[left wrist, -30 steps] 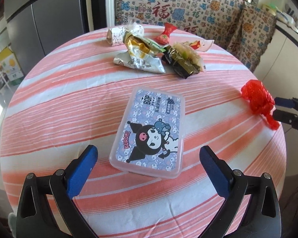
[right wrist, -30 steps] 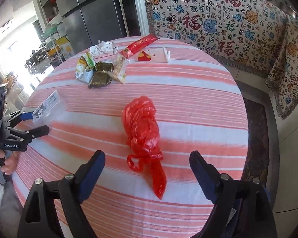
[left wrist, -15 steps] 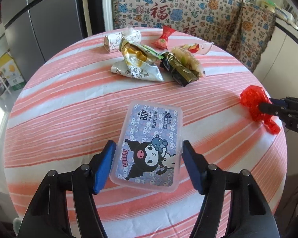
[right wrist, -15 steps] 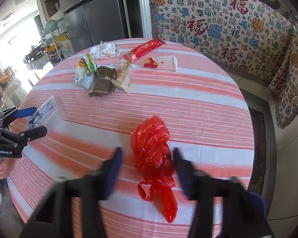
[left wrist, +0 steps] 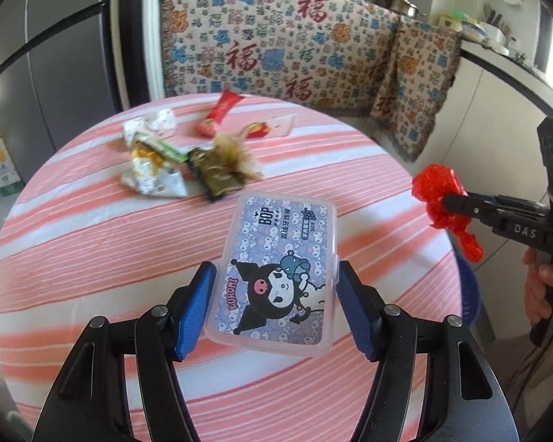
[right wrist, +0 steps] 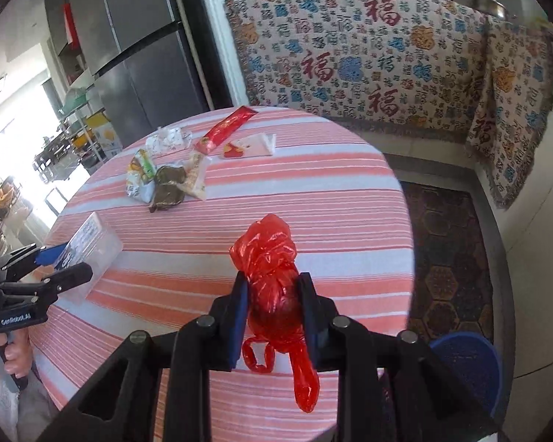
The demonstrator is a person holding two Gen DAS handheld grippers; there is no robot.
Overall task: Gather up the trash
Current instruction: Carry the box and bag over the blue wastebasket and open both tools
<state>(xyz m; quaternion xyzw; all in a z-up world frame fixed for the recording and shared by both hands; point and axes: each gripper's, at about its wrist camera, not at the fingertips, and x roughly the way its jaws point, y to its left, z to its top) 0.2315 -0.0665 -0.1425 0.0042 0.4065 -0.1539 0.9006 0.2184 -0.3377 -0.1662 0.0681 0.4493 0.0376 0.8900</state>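
Note:
My left gripper (left wrist: 276,287) is shut on a clear plastic box with a cartoon label (left wrist: 280,269) and holds it tilted above the round striped table (left wrist: 92,243). My right gripper (right wrist: 271,294) is shut on a crumpled red plastic bag (right wrist: 267,258) and holds it above the table's right edge. The bag also shows in the left wrist view (left wrist: 438,195), and the box in the right wrist view (right wrist: 88,239). Several snack wrappers (left wrist: 155,173) lie at the far side of the table, among them a red wrapper (left wrist: 219,114).
A blue bin (right wrist: 468,364) stands on the floor right of the table. A patterned cloth (right wrist: 368,59) covers furniture behind. A grey fridge (right wrist: 140,48) stands at the back left. A dark rug (right wrist: 446,258) lies on the floor.
Both grippers closed from wide open: the left one onto the box, the right one onto the red bag. Both things have been lifted off the table.

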